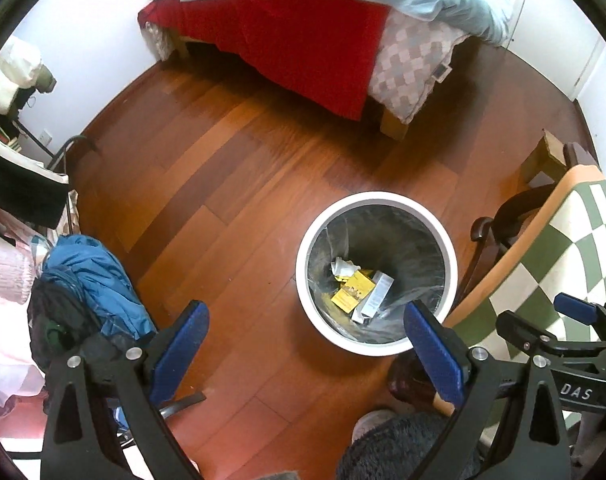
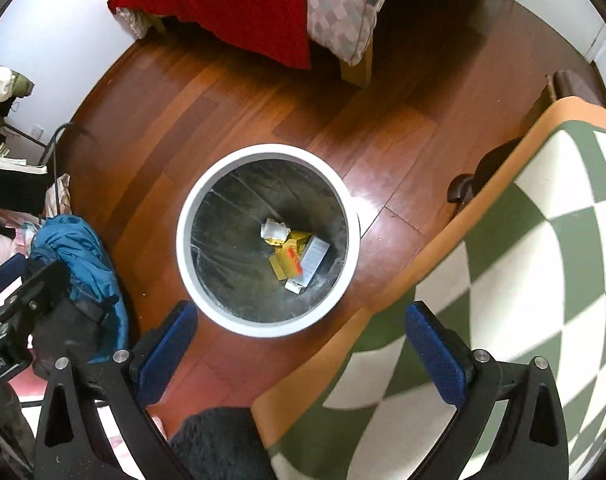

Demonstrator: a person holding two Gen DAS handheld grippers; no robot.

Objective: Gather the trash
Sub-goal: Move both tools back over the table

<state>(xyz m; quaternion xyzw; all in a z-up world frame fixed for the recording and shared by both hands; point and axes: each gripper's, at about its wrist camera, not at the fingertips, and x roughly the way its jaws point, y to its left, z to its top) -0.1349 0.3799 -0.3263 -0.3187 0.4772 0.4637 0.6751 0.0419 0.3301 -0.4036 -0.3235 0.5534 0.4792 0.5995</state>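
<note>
A round white bin point(image 1: 377, 197) point(image 2: 267, 148) with a clear liner stands on the wooden floor. At its bottom lie a crumpled white paper point(image 2: 274, 230), a yellow packet point(image 2: 285, 266) point(image 1: 353, 290) and a pale grey box point(image 2: 314, 258) point(image 1: 377, 292). A blurred red streak crosses the yellow packet in the right wrist view. My left gripper point(image 1: 307, 354) is open and points down in front of the bin, with nothing between its blue pads point(image 1: 181, 354). Open too, and holding nothing, my right gripper point(image 2: 303, 352) hovers over the bin's near rim.
A bed with a red blanket point(image 1: 287, 48) stands beyond the bin. A heap of blue cloth point(image 1: 91, 280) lies at the left. A green-and-white checked cloth with an orange edge point(image 2: 523, 280) fills the right. A dark fluffy thing point(image 2: 219, 444) sits at the bottom.
</note>
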